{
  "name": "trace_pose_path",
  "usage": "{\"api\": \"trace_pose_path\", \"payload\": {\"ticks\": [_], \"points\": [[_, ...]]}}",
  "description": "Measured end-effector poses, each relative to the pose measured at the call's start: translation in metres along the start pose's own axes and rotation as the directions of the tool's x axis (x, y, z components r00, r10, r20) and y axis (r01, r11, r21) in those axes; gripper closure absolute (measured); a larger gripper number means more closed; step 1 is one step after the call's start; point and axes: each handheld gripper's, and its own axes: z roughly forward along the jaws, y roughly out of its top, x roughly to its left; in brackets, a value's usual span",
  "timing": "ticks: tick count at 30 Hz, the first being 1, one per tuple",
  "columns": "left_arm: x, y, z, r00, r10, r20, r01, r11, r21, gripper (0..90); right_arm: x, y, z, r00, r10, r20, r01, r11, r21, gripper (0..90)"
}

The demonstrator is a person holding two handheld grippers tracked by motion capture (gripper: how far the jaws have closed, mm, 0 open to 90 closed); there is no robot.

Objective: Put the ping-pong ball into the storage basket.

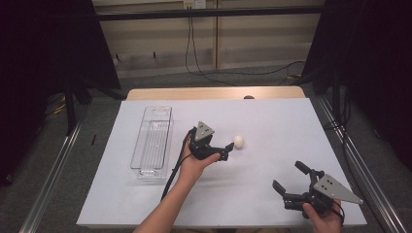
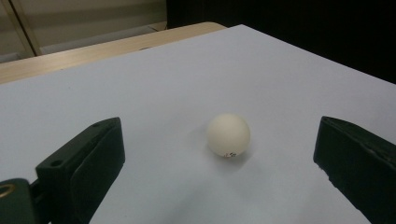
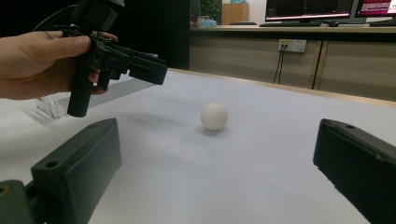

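Observation:
A small white ball rests on the white sheet near the table's middle. My left gripper is just left of it, held in a hand and open. In the left gripper view the ball lies between and slightly beyond the two black fingers, touching neither. My right gripper hovers at the front right, open and with nothing in it, well apart from the ball. In the right gripper view the ball sits ahead, with the left gripper above and to its left.
A long clear plastic container lies on the left part of the sheet, seen also as the clear container behind the hand. A wooden table edge runs along the back. Metal rails flank both sides.

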Motion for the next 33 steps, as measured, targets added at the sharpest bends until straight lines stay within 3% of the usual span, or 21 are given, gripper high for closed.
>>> {"api": "trace_pose_path", "payload": {"ticks": [33], "points": [[-0.003,0.003,0.017,1.0,0.007,0.001,-0.007,0.9985,0.055,2.2,0.0,0.0,0.0,1.0,0.001,-0.001,-0.001,1.0,0.002,0.5]]}}
